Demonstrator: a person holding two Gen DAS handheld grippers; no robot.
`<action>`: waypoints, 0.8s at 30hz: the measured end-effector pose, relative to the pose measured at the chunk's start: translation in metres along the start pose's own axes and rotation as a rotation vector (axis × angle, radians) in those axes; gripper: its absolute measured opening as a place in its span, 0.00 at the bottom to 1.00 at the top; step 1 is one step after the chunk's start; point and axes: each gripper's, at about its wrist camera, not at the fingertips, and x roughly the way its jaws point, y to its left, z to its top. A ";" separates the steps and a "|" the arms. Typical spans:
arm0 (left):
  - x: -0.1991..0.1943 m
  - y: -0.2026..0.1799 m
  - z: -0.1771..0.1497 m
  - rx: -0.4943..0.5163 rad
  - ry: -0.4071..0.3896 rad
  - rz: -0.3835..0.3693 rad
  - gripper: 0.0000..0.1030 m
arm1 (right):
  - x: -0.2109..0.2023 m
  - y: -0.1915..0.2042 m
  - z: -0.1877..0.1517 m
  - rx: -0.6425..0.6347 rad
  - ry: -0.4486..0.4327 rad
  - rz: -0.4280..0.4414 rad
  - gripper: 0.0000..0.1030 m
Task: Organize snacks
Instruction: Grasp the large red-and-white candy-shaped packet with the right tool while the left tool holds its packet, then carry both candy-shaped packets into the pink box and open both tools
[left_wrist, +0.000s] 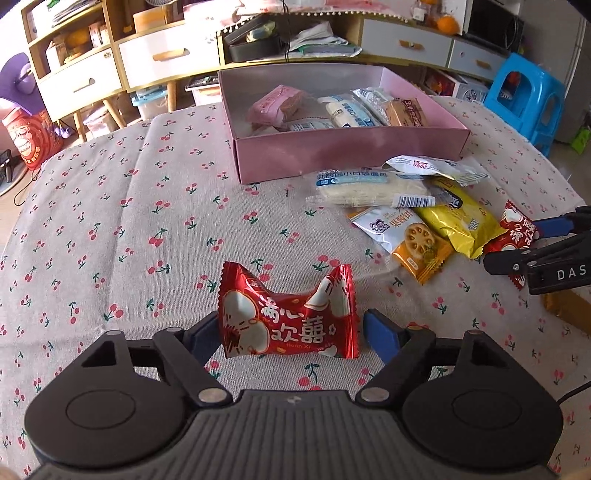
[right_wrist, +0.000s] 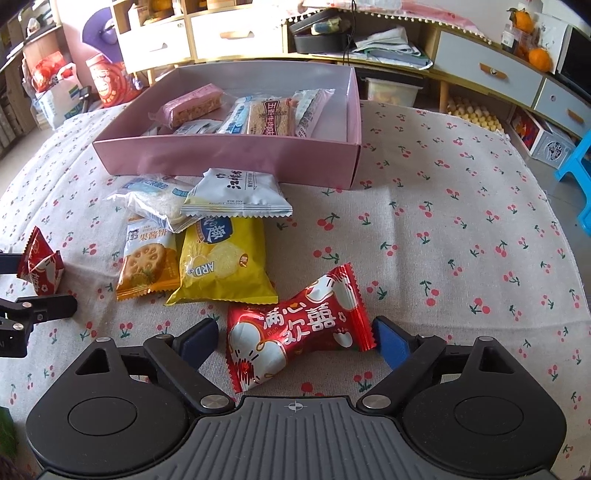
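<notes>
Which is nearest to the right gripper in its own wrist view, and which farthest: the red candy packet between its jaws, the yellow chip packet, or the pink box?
1. Red candy packet: between the open jaws of the right gripper.
2. Yellow chip packet: just beyond, slightly left.
3. Pink box: farthest, at the back, holding snacks.

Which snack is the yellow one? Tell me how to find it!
Find the pink box on the cherry tablecloth. In front of it lies a little heap of packets. The yellow bag is nearest you in that heap, beside the orange biscuit packet, and is the only bright yellow, shiny one.
</notes>
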 end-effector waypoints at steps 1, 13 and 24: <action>-0.001 0.001 0.000 -0.006 -0.001 0.002 0.70 | 0.000 -0.001 0.000 0.003 -0.005 0.000 0.82; -0.010 0.012 0.006 -0.093 -0.003 0.002 0.49 | -0.010 0.000 0.005 0.028 -0.010 0.000 0.59; -0.023 0.023 0.020 -0.164 -0.033 -0.024 0.49 | -0.024 -0.020 0.015 0.170 0.008 0.066 0.58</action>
